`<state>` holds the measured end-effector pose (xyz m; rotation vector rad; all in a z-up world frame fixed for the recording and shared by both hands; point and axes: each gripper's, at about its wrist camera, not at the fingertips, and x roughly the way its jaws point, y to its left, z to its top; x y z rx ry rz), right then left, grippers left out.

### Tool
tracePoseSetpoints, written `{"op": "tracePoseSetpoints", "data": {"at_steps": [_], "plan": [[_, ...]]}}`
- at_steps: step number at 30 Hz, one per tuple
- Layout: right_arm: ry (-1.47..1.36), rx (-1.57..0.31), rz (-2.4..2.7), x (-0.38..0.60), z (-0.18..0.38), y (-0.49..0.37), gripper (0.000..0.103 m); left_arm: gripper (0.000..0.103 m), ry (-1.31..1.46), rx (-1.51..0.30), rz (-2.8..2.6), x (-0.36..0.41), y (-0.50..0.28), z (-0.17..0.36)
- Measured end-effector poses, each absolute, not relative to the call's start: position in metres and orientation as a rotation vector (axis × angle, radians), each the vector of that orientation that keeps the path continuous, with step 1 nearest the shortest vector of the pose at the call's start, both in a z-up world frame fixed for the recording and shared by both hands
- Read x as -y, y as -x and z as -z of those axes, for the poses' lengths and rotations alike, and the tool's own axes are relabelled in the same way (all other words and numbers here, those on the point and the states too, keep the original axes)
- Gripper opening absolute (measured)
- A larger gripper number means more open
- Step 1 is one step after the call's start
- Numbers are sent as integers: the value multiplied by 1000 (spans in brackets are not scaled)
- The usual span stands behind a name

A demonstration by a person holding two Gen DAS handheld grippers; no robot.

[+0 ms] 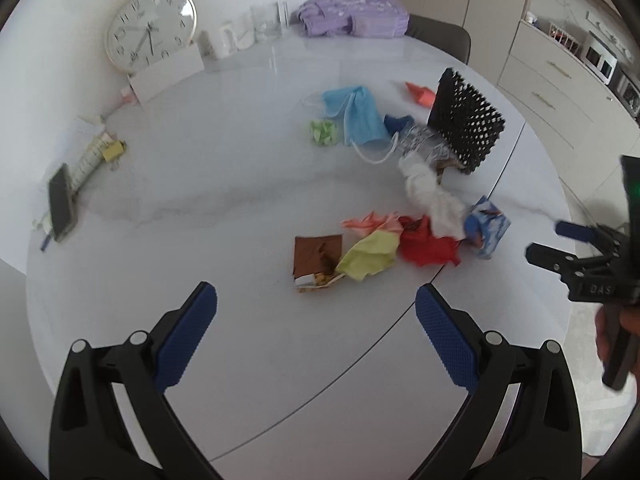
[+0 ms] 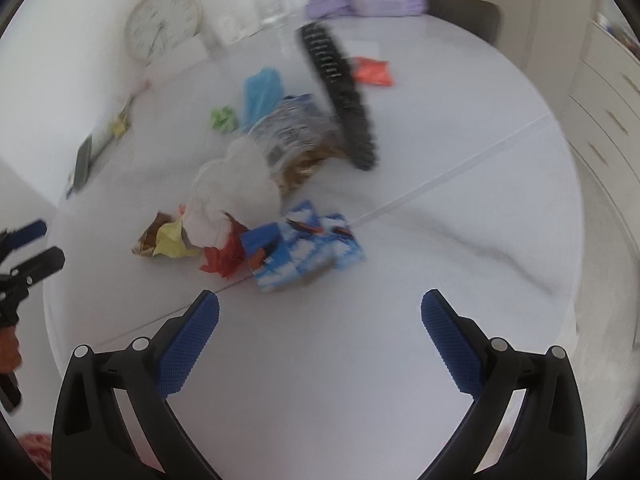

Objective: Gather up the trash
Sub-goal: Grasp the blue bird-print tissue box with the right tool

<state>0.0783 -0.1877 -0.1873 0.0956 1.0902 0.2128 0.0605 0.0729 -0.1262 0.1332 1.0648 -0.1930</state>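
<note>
Trash lies scattered on the white round table [image 1: 224, 184]. I see a brown wrapper [image 1: 318, 258], yellow paper [image 1: 368, 256], red paper [image 1: 426, 246], white tissue [image 1: 430, 196], a blue printed carton [image 1: 488, 226], a blue face mask [image 1: 358, 114], a green scrap [image 1: 324, 132] and an orange wrapper [image 1: 420, 94]. A black mesh basket [image 1: 466, 120] lies tipped on its side with a foil bag [image 1: 420, 144] at its mouth. My left gripper [image 1: 316, 312] is open and empty, just short of the brown wrapper. My right gripper [image 2: 320, 320] is open and empty, just short of the blue carton [image 2: 304, 252].
A wall clock [image 1: 150, 28] leans at the back left beside glass jars [image 1: 266, 22]. A purple bag [image 1: 356, 14] lies at the back. A phone [image 1: 62, 202] and a tube [image 1: 90, 160] lie at the left edge. Cabinets [image 1: 560, 92] stand to the right.
</note>
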Motion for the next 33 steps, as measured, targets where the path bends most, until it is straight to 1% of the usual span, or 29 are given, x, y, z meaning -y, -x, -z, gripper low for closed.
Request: {"op": "tracePoseSetpoints", "data": {"at_steps": [9,12,13,17,18,20,23,29,30,31,32,33], "plan": [[385,-1137,-460,152,188,-102,100,95,-86,-1123,236,-99,-77,161],[615,-1124,-567,141,182,-102,100,95,-76,-1145,253,-102,-79,169],[741,-1105,-612,134,182,-99,100,95,-79,-1148,269,-102,-79,171],[1075,-1050,-781,116,193,-87,100,95,-126,-1153,336,-99,-79,175],[1110,-1045,-813,113,197,-85,99,95,-135,-1157,348,-98,-80,176],[1197,-1038,-892,110,208,-85,93,95,-155,-1164,379,-98,-83,177],[1295,-1037,-968,111,225,-89,89,95,-170,-1188,413,-100,-91,181],[1372,-1034,-1112,105,242,-100,87,95,-253,-1218,474,-100,-108,191],[1374,-1044,-1129,105,246,-102,83,95,-264,-1226,486,-100,-112,193],[1368,-1061,-1141,104,248,-104,71,95,-269,-1232,494,-100,-115,195],[1345,-1103,-1157,103,251,-108,64,95,-279,-1236,497,-100,-119,196],[1299,-1138,-1170,103,251,-111,61,95,-282,-1238,499,-101,-123,197]]}}
